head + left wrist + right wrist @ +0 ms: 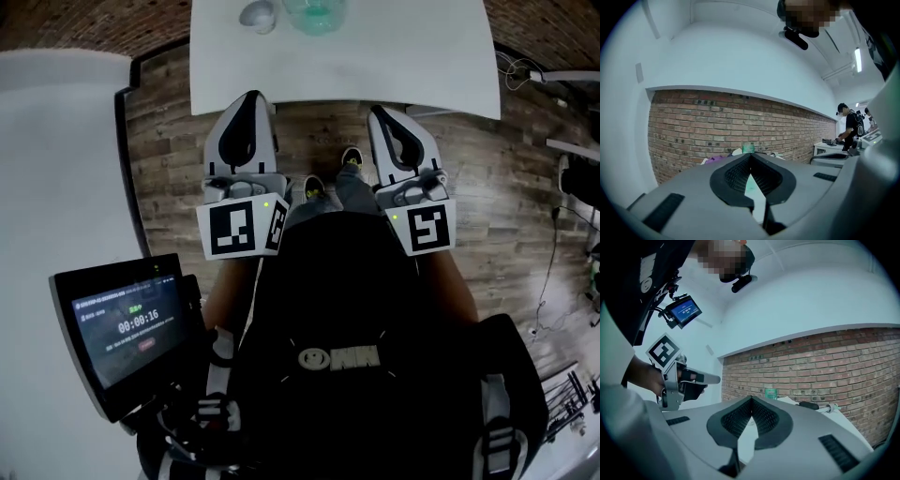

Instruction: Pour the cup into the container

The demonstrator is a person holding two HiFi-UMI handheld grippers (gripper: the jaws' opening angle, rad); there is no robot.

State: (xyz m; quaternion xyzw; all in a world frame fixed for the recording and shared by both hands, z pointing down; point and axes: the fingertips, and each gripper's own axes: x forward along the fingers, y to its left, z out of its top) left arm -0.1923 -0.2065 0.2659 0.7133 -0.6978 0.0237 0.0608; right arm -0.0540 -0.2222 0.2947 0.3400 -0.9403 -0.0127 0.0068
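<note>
A white table (pixel 394 66) stands just ahead of me in the head view. At its far edge sit a small clear cup (pixel 257 14) and a teal see-through container (pixel 316 13). My left gripper (pixel 251 97) is shut and empty, its tip at the table's near edge, well short of the cup. My right gripper (pixel 380 112) is held beside it, also shut and empty. In the left gripper view the jaws (pixel 750 154) meet at the tip, and the teal container (pixel 748 148) shows beyond them. The right gripper view has its closed jaws (pixel 751 398), the teal container (pixel 770 393) and the left gripper (pixel 689 378).
A tablet (pixel 127 323) with a running timer hangs at my lower left. My shoes (pixel 323 187) are on the wood floor (pixel 169 131) between the grippers. A brick wall (pixel 693 126) lies behind the table. Another person (pixel 848 131) works at a desk far right. Cables (pixel 553 272) lie on the floor.
</note>
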